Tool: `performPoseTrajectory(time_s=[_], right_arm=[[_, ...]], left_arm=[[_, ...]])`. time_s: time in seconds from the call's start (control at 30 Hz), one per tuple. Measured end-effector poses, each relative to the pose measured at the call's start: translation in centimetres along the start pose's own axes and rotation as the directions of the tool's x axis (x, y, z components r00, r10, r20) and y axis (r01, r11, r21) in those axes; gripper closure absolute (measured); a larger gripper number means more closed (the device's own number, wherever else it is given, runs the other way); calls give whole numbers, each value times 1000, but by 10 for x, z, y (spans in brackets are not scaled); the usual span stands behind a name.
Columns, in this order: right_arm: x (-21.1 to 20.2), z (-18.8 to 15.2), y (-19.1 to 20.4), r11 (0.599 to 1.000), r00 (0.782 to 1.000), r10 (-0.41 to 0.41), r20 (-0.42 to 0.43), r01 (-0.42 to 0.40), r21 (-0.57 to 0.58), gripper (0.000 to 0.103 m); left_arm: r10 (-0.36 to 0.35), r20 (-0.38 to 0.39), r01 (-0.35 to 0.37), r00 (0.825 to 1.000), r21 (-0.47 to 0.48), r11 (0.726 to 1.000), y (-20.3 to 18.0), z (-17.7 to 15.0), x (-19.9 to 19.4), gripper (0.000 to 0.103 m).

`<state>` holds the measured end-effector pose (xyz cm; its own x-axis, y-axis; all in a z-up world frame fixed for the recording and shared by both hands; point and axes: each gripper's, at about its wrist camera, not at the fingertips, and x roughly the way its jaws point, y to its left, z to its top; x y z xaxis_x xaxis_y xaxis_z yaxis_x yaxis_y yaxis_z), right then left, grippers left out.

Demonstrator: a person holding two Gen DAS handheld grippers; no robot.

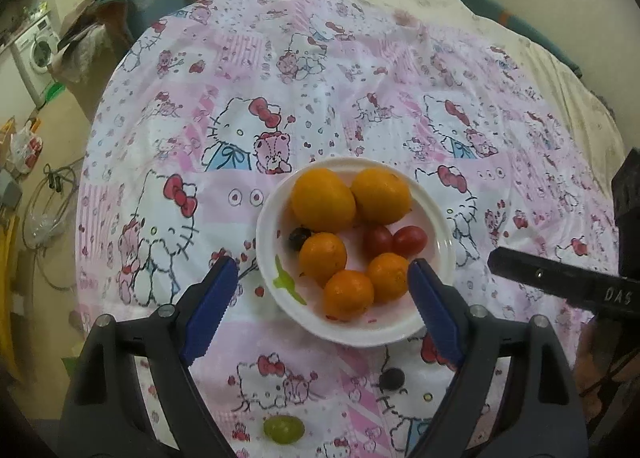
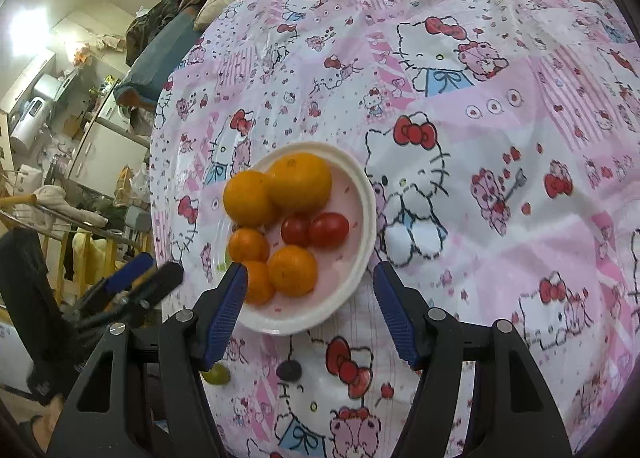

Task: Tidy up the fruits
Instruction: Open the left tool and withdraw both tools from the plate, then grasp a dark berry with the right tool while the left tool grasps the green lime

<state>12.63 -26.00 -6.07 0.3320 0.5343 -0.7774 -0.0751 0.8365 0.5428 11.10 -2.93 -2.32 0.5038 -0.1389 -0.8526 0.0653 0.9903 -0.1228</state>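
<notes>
On a bed covered with a pink cartoon-cat sheet (image 1: pixel 360 69), the left wrist view shows a white plate (image 1: pixel 436 217) holding two large oranges (image 1: pixel 322 199), three smaller mandarins (image 1: pixel 322 258), two cherry tomatoes (image 1: pixel 409 240) and a dark grape (image 1: pixel 299 236) tucked beside the fruit at the plate's left. The left gripper (image 1: pixel 322 302) hangs above the plate's near edge with its blue-padded fingers (image 1: pixel 210 308) spread wide and nothing between them. On the sheet nearer the camera lie a loose dark grape (image 1: pixel 391 378) and a green grape (image 1: pixel 283 429), both off the plate. The right gripper's black body (image 1: pixel 560 282) reaches in from the right edge. In the right wrist view, the same plate (image 2: pixel 366 193) sits just ahead of the right gripper (image 2: pixel 306 306), whose fingers (image 2: pixel 396 318) stand wide apart and hold nothing; the left one overlaps the plate's near rim. The loose dark grape (image 2: pixel 289 370) lies between the fingers on the sheet (image 2: pixel 500 137), and the green grape (image 2: pixel 218 374) peeks out beside the left finger. The left gripper (image 2: pixel 138 282) shows at the far left, off the bed's edge.
</notes>
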Motion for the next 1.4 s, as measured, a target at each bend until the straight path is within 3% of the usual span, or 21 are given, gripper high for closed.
performPoseTrajectory(time_s=[0.1, 0.27, 0.57, 0.77, 0.83, 1.0, 1.17, 1.4], right_arm=[[-5, -7, 5, 1000, 1000, -5, 3, 5, -28, 35], [-9, -22, 9, 999, 1000, -2, -10, 2, -53, 35], [-6, -39, 13, 999, 999, 4, -32, -6, -51, 35], [16, -47, 27, 990, 996, -42, -84, 30, -140, 35], [26, -52, 33, 983, 992, -57, -114, 36, -177, 37], [60, -69, 51, 952, 973, -138, -187, 78, -297, 54], [87, -81, 62, 911, 949, -218, -226, 115, -397, 60], [99, -93, 73, 852, 935, -294, -200, 161, -499, 78]], left_arm=[[-8, 28, 8, 1000, -10, 1000, 6, -3, -15, 18], [37, 73, -39, 997, 29, 999, 11, -10, -41, 18], [71, 23, -69, 997, -84, 994, 44, -35, -47, 18], [81, -8, -81, 997, -143, 986, 61, -43, -41, 18], [81, -10, -81, 997, -158, 984, 67, -43, -40, 18], [74, -33, -79, 997, -182, 980, 79, -46, -36, 18], [85, -45, -93, 995, -200, 975, 90, -51, -35, 18], [86, -87, -99, 993, -162, 982, 93, -62, -29, 18]])
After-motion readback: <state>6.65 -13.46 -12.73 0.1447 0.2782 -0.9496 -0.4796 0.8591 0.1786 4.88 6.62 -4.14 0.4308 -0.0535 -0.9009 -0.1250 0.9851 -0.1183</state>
